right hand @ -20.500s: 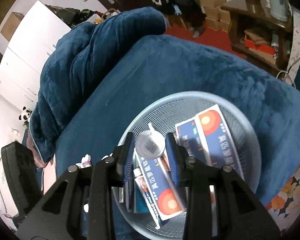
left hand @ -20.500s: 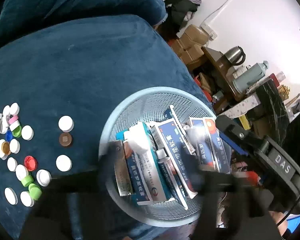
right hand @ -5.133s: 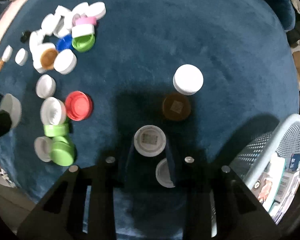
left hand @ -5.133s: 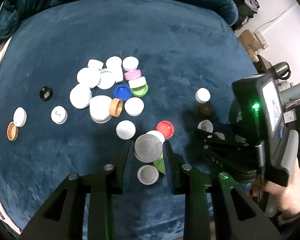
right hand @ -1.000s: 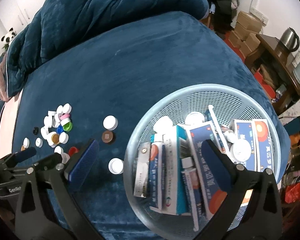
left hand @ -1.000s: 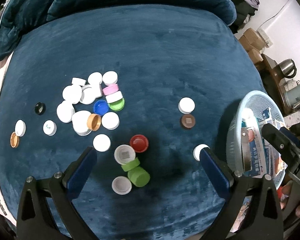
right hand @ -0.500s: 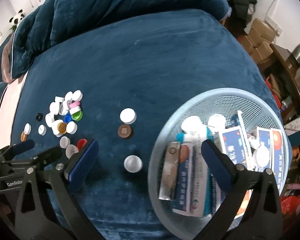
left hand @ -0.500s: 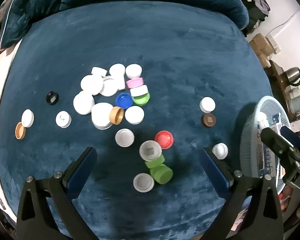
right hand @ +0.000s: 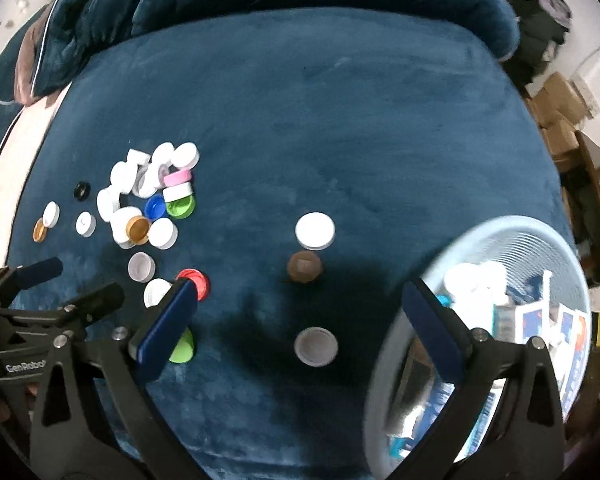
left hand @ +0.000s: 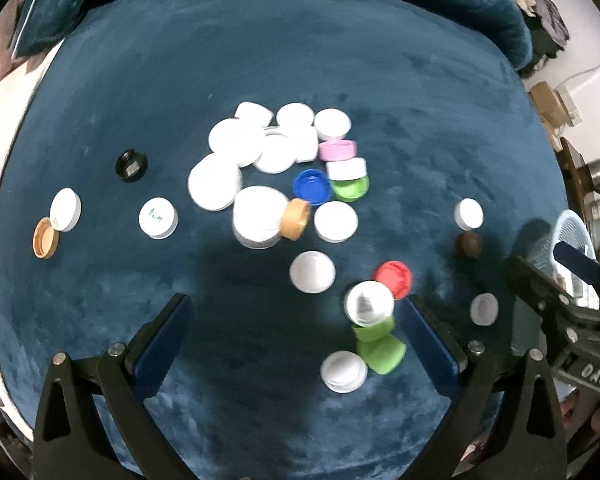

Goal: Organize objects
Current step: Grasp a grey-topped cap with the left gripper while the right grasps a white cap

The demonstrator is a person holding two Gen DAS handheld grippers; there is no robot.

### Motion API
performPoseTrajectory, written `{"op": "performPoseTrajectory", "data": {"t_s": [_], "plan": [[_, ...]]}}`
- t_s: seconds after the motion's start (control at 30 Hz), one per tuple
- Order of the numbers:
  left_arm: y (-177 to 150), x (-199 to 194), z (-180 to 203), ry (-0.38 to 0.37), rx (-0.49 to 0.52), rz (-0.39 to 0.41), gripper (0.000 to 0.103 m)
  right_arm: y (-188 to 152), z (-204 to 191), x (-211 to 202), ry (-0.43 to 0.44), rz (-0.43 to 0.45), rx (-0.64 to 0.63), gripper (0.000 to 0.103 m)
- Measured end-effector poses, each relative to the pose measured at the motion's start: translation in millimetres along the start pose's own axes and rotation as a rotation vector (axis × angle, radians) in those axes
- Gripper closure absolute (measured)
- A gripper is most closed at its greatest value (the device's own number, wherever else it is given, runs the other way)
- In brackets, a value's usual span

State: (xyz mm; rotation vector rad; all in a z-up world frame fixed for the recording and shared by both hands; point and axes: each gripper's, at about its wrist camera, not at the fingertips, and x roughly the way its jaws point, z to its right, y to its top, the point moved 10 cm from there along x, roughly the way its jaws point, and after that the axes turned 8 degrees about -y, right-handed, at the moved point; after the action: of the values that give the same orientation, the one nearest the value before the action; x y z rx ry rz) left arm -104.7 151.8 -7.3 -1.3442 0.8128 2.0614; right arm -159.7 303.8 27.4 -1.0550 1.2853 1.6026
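Both grippers hang spread wide and empty over a plush blue velvet blanket (left hand: pixel 380 60). Between the blue-padded fingers of the left gripper (left hand: pixel 296 336), nearest its right finger, lie a round white cap (left hand: pixel 343 371) and two lime green caps (left hand: pixel 378 346) on their sides, touching each other; just beyond sit a white cap with a grey inside (left hand: pixel 369 303) and a ribbed red cap (left hand: pixel 394 279) against it. Another pale cap (left hand: pixel 312 271) lies alone a little farther. Farther still, a loose cluster of caps (left hand: pixel 260 160) sits together, mostly smooth white discs with a blue, a pink, a green and an orange one at its right edge. A black ring cap (left hand: pixel 130 165) lies to the left.

Under the right gripper (right hand: pixel 300 340), an upturned grey-white cap (right hand: pixel 315 346) lies between the fingers; beyond it a brown cap (right hand: pixel 304 266) touches a flat white cap (right hand: pixel 315 230). To the right stands a pale blue plastic mesh basket (right hand: pixel 512 236) holding blurred boxes and tubes.
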Motion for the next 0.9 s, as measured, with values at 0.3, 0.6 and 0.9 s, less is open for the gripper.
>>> {"op": "performPoseTrajectory", "data": {"t_s": [0.3, 0.6, 0.9], "plan": [[-1.6, 22.7, -9.9, -0.03, -0.047, -0.034, 0.001, 12.5, -9.5, 52.1, -0.027, -0.096, -0.049, 0.0], [-1.6, 38.6, -11.2, -0.065, -0.122, -0.052, 0.001, 24.8, 0.7, 79.6, -0.036, -0.167, -0.028, 0.002], [0.5, 42.5, -9.1, -0.068, -0.173, -0.013, 0.003, 13.5, -2.9, 94.3, -0.055, -0.218, -0.126, 0.044]]}}
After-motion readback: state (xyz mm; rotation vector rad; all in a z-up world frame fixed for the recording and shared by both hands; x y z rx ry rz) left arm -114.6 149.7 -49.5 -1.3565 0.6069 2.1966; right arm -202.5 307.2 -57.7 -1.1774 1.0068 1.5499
